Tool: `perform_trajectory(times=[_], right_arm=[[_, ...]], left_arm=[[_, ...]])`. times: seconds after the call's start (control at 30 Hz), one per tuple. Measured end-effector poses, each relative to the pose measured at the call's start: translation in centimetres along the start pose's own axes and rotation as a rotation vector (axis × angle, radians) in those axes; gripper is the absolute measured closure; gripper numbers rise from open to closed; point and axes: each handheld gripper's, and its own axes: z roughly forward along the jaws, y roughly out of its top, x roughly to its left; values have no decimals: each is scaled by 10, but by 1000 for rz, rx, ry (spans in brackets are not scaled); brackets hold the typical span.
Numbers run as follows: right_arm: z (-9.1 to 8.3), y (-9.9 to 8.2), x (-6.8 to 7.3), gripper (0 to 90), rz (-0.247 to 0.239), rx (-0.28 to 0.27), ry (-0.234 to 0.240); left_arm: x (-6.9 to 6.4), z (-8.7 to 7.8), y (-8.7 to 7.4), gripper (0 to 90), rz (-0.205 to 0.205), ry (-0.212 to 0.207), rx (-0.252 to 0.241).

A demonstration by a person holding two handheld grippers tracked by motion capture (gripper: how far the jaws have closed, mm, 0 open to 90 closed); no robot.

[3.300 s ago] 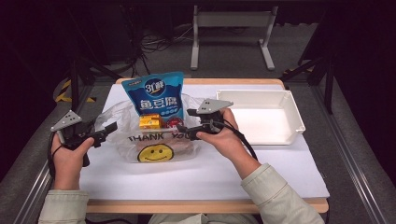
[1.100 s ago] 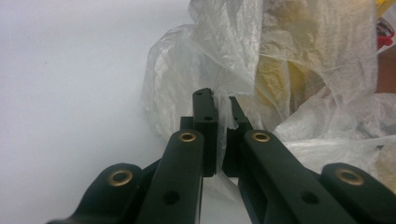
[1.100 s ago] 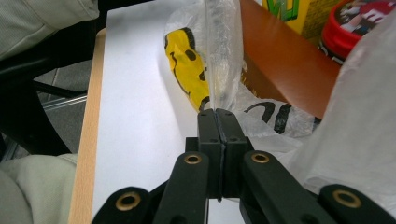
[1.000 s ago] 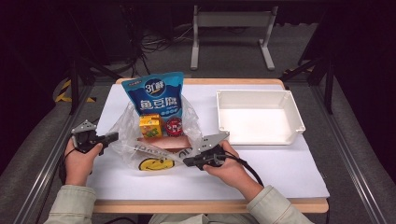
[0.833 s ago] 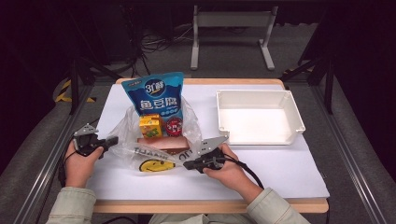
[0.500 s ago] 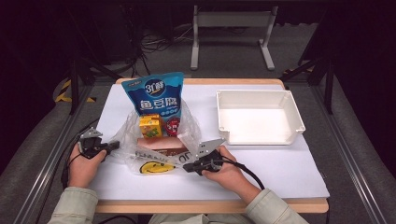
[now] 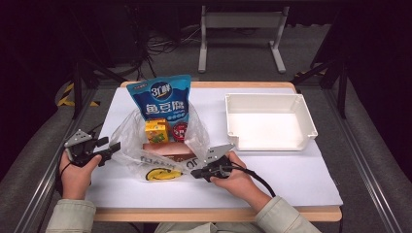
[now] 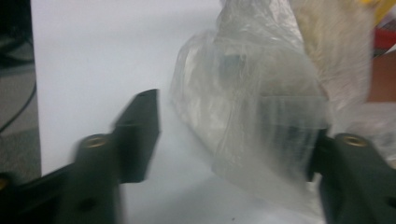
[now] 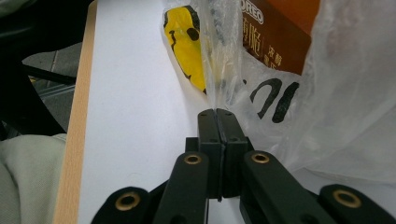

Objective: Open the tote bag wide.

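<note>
A clear plastic bag [image 7: 163, 155] with a yellow smiley face [image 7: 160, 174] lies slumped on the white table [image 7: 272, 170]. In it are a blue snack pouch [image 7: 160, 99], a yellow carton [image 7: 156, 131], a small red item [image 7: 180, 131] and a brown box [image 7: 167, 149]. My left gripper [image 7: 109, 144] sits at the bag's left edge. Its jaws have just been opening and stand wide apart [image 8: 233, 126], with loose bag film [image 8: 252, 116] between them and draped against one jaw. My right gripper [image 7: 195, 173] is shut on the bag's front edge [image 9: 217, 100], beside the brown box [image 9: 285, 32].
A white tray [image 7: 311, 127] stands at the right of the table, apart from the bag. The table's wooden front edge [image 7: 218, 213] runs just behind my hands. Metal rails and cables lie beyond the table.
My left gripper, shut on the bag's left edge before, has opened and drawn slightly away to the left. The right gripper stays shut on the bag; both hands came lower than earlier.
</note>
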Motion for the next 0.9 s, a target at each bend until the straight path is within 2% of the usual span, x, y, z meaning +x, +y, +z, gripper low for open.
perform_trajectory(times=[0.03,0.2,0.23,0.33,0.37,0.47,0.5,0.53,0.57,0.6,0.63,0.7,0.8,0.9], right_arm=[[0,0,0,899,-1,-1,0],[2,1,0,899,0,-5,4],[2,1,0,898,-1,-6,4],[3,1,0,898,0,-7,4],[3,1,0,897,0,-7,4],[3,1,0,897,-2,-8,3],[3,1,0,896,-3,-10,4],[3,1,0,895,-2,-10,5],[3,1,0,895,-2,-10,5],[4,1,0,895,-1,-11,3],[4,1,0,895,-1,-11,3],[4,1,0,895,-4,-12,3],[4,1,1,895,-4,-12,3],[4,1,1,895,-4,-11,3]], left_arm=[[-3,-4,4,228,9,7,-12],[-20,-25,23,195,60,9,-97],[-25,-28,26,196,60,8,-109],[-36,-31,33,183,85,17,-121],[-36,-31,33,182,85,17,-121],[-48,-35,40,181,127,22,-140],[-57,-37,44,181,158,11,-162],[-62,-38,46,180,171,-4,-168],[-62,-38,46,180,171,-4,-168],[-71,-39,50,182,194,-37,-194],[-71,-39,50,190,194,-37,-194],[-79,-40,53,197,208,-67,-211],[-92,-35,56,220,257,-114,-205],[-93,-25,54,232,256,-117,-172]])
